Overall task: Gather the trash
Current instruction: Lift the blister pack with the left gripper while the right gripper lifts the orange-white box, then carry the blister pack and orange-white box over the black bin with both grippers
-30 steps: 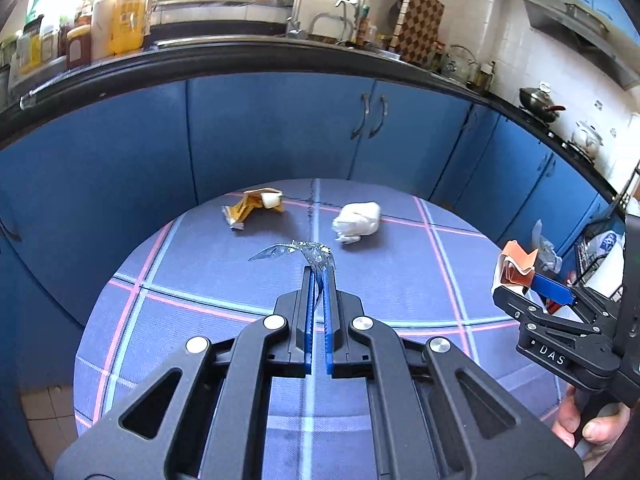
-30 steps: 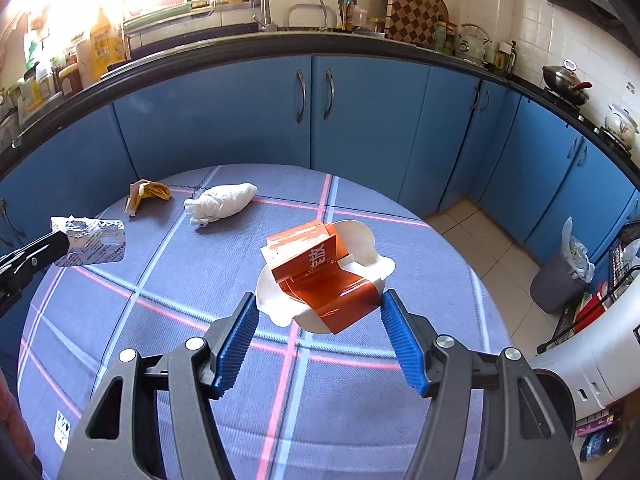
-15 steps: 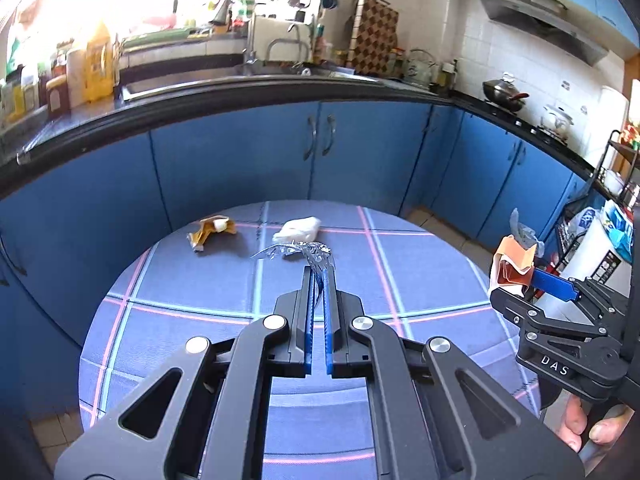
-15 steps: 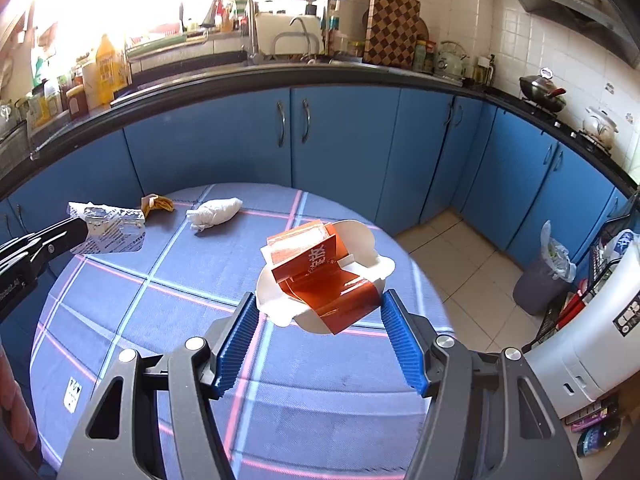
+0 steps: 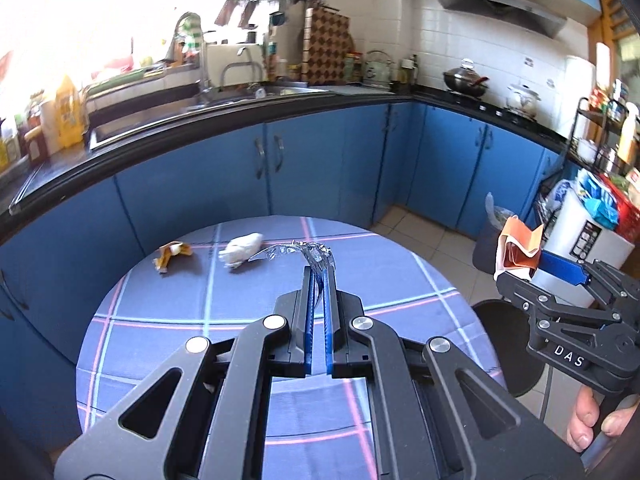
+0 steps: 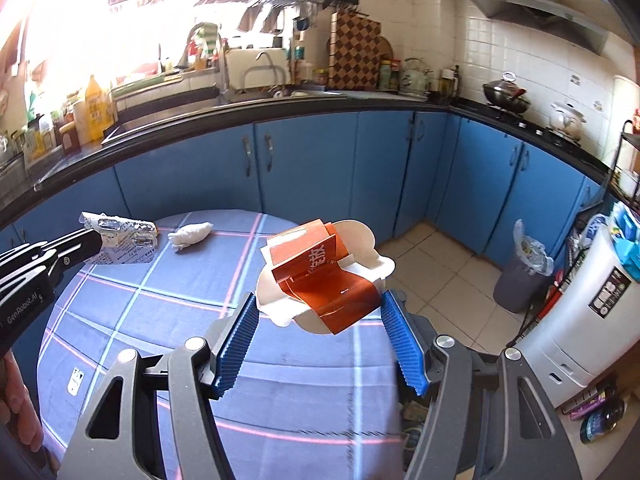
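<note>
My left gripper [image 5: 319, 276] is shut on a silver foil blister pack [image 5: 292, 252], which also shows at the left of the right wrist view as the foil pack [image 6: 124, 242]. My right gripper [image 6: 320, 328] is shut on a crushed orange and white paper carton [image 6: 320, 280]; the carton [image 5: 518, 250] shows at the right of the left wrist view. Both are held above the round table with the blue checked cloth [image 5: 200, 320]. On the table's far side lie a crumpled white tissue [image 5: 242, 249] and an orange-yellow wrapper [image 5: 172, 254].
Blue cabinets [image 6: 320, 172] under a black counter curve behind the table. A grey bin with a plastic liner [image 6: 522, 276] stands on the tiled floor at the right, beside a white appliance [image 6: 588, 320]. A dark round stool [image 5: 508, 348] is at the table's right edge.
Both grippers have risen and pulled back from the table with their loads; the table looks smaller and further off, and the floor and bin have come into view at the right.
</note>
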